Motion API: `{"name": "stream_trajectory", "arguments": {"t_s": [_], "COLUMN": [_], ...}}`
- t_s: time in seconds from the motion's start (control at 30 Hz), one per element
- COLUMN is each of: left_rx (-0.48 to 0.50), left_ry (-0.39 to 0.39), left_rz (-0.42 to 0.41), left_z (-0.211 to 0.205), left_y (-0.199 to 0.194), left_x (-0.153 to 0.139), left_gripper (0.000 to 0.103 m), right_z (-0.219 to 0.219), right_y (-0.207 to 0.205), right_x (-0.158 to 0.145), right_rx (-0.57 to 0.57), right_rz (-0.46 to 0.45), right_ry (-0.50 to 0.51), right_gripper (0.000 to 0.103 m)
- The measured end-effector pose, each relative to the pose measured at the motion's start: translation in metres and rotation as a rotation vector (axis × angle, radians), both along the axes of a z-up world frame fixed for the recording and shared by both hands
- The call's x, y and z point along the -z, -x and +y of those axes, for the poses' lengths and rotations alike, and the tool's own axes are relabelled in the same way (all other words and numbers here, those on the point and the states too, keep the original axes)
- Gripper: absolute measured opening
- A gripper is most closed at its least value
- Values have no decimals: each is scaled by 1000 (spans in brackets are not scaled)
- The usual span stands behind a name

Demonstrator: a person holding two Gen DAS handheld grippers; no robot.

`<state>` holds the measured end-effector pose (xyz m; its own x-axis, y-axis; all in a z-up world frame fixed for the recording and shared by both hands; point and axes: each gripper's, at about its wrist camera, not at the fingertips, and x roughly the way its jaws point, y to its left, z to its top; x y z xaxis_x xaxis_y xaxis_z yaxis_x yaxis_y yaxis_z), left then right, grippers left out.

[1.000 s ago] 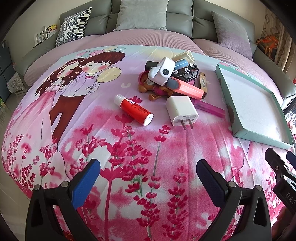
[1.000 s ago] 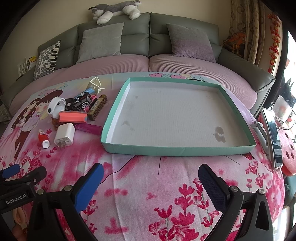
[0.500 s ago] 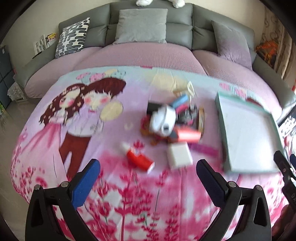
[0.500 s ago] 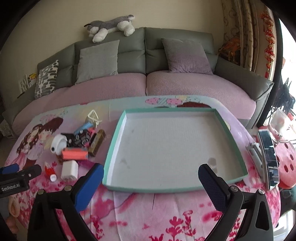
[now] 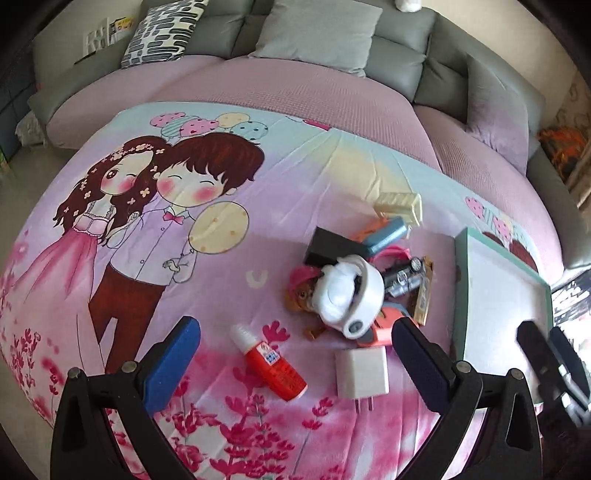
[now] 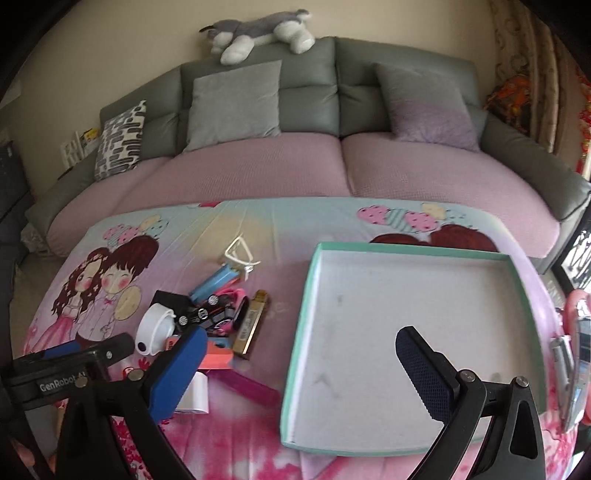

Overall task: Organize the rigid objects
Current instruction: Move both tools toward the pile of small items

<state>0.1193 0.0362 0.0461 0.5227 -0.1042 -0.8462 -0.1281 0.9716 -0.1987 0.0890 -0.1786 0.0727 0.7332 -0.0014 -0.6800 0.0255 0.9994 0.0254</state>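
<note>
On the cartoon-print bedsheet there's a messy little pile of stuff sitting just left of a shallow teal-rimmed tray, which has nothing in it but a few smudges. In the left wrist view the pile is pretty readable: a red glue bottle with a white cap lies on its own at the near edge, a white charger plug sits just beside it with its prongs pointing toward the camera, and behind those a white toy camera is perched on top of the heap, over a black box, a blue block, a toy car and a brown harmonica-looking bar. The left gripper hangs above the glue bottle and plug, fingers spread wide, gripping nothing. The right gripper is over the near-left part of the tray, fingers also wide apart and empty. A grey sofa with cushions runs behind the bed, with a plush dog on top.
</note>
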Motion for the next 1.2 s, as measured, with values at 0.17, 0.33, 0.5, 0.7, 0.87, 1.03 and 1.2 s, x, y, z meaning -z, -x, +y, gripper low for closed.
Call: {"name": "stream_trajectory", "arguments": {"t_s": [0.17, 0.33, 0.5, 0.7, 0.87, 1.03, 1.2], "left_rx": [-35, -101, -179, -182, -157, -158, -165], "left_ry": [40, 18, 5, -47, -35, -25, -18], "left_rz": [-22, -44, 19, 52, 99, 125, 137], "left_z": [4, 21, 46, 52, 50, 52, 55], "left_y": [-12, -15, -5, 0, -4, -7, -8], "left_x": [-3, 1, 21, 36, 50, 57, 60], "left_gripper": [103, 103, 103, 103, 102, 102, 102], "right_z": [5, 10, 31, 58, 64, 62, 60], "right_y": [-23, -41, -43, -44, -48, -53, -55], "right_x": [9, 11, 29, 53, 71, 77, 84], "right_rx": [-21, -40, -136, -231, -252, -255, -261], "right_rz": [69, 106, 137, 197, 244, 271, 276], "right_ry": [-23, -55, -82, -80, -99, -151, -207], "right_gripper": [103, 103, 103, 97, 90, 90, 87]}}
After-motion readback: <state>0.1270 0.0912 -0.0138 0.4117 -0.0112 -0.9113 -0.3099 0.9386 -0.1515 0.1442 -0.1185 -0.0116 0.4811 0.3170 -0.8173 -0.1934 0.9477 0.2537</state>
